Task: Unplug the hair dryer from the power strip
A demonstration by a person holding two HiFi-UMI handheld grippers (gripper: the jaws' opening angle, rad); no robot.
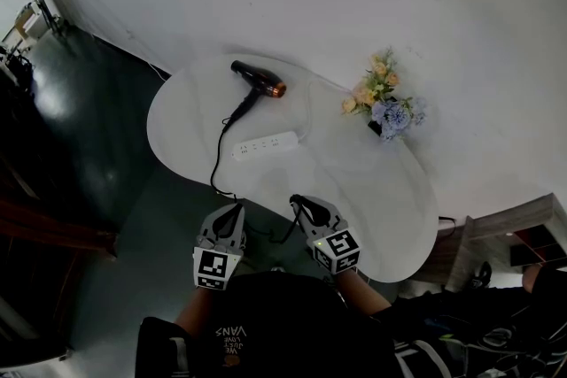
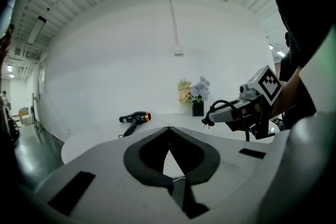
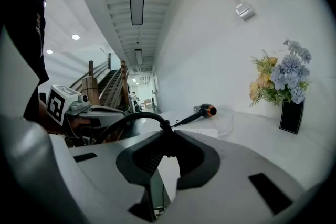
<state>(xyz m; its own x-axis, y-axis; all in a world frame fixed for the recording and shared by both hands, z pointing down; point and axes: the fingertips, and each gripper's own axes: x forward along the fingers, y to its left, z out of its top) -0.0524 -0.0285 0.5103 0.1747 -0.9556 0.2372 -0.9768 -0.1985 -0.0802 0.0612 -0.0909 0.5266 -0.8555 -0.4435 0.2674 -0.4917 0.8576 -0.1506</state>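
The black hair dryer [image 1: 257, 80] with a copper nozzle lies at the far side of the white table [image 1: 381, 199]. A white power strip [image 1: 264, 145] lies in front of it. The dryer's black cord [image 1: 217, 164] runs off the table's near edge and loops back up to my right gripper [image 1: 301, 204]. That gripper is shut on the cord's black plug [image 2: 209, 121], held in the air with bare prongs, clear of the strip. In the right gripper view the plug [image 3: 166, 125] sits between the jaws. My left gripper [image 1: 234, 213] is shut and holds nothing.
A vase of yellow and blue flowers [image 1: 386, 106] stands at the table's right side. The dark floor [image 1: 97, 137] lies to the left, and a wooden stair and other gear are at the lower right. A white wall is behind the table.
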